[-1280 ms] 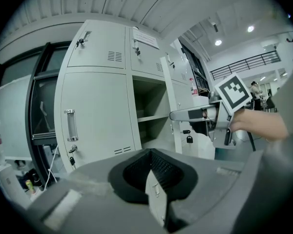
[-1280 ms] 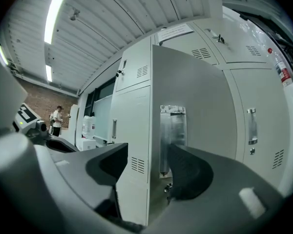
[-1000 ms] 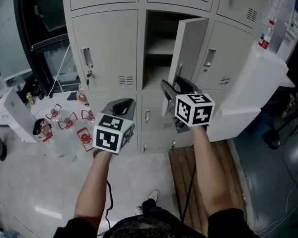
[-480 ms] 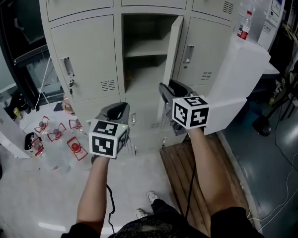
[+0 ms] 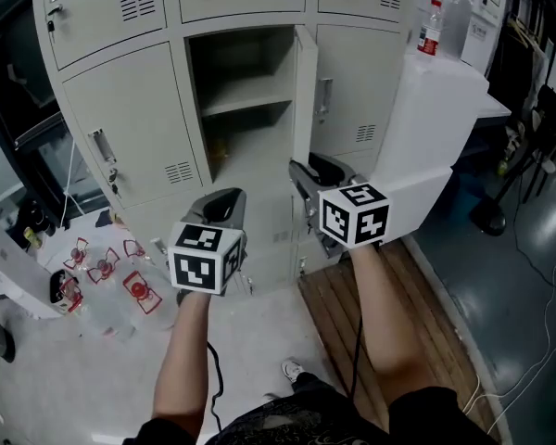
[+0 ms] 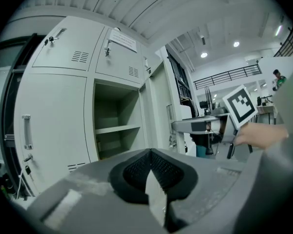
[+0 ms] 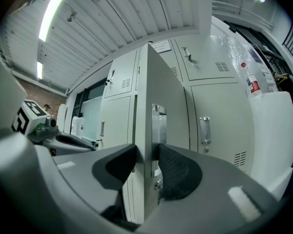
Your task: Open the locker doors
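Note:
The grey middle locker (image 5: 246, 91) stands open, showing a shelf inside. Its door (image 5: 305, 109) sticks out edge-on toward me. My right gripper (image 5: 301, 170) holds the door's free edge (image 7: 149, 130) near the latch. Its jaws have just been closing, and both pads now press on the sheet metal. My left gripper (image 5: 221, 202) hovers lower left of the opening, shut with nothing between its pads (image 6: 136, 172). The closed left door (image 5: 120, 128) and closed right door (image 5: 352, 91) flank the open one.
A large white box (image 5: 435, 109) with a bottle (image 5: 431, 26) on top stands against the lockers at the right. A wooden pallet (image 5: 352, 323) lies on the floor under my right arm. Red-framed small items (image 5: 134, 286) sit on the floor at the left.
The middle door has swung wider, from angled across the opening to edge-on. My right gripper stayed at its edge, and both grippers shifted with the door.

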The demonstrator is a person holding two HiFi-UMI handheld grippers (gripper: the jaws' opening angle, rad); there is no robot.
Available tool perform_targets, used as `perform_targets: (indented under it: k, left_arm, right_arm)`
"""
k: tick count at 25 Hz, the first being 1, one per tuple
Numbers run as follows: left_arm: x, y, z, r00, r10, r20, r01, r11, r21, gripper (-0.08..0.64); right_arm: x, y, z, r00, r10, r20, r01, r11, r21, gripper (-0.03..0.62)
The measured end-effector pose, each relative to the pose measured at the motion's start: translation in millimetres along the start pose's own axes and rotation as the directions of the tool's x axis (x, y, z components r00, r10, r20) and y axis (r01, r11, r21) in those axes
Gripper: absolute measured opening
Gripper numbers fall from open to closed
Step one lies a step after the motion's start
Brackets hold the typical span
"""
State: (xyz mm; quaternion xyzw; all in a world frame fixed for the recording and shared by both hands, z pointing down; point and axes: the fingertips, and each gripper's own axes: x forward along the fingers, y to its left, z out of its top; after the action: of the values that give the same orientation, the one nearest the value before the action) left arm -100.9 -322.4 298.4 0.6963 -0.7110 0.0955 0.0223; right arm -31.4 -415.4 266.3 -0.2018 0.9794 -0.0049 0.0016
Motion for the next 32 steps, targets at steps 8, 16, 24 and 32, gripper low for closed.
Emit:
perform_targets:
  k: [8, 16, 24, 32]
  left_arm:
    - [29, -15, 9, 1.000, -0.019, 0.016, 0.019, 1.000, -0.015, 0.000]
    - [57, -26, 13, 0.999, -0.044, 0.015, 0.044, 0.999, -0.013, 0.000]
    - [95, -54, 10, 0.993, -0.116, 0.004, 0.116, 0.993, -0.007, 0.001]
    - [126, -88, 13, 0.983, -0.184, 0.002, 0.184, 0.983, 0.010, 0.000]
  right_arm:
    - [-19, -17, 1, 0.998, -0.045, 0.036, 0.045, 0.999, 0.001, 0.146]
    - [-42, -47, 3, 0.989, -0.122, 0.079, 0.121, 0.993, 0.018, 0.121]
    - [-60, -83, 4, 0.981, -0.172, 0.093, 0.170, 0.985, 0.027, 0.097]
    - [-71, -118, 3, 0.967, -0.242, 0.083, 0.242, 0.970, 0.016, 0.087]
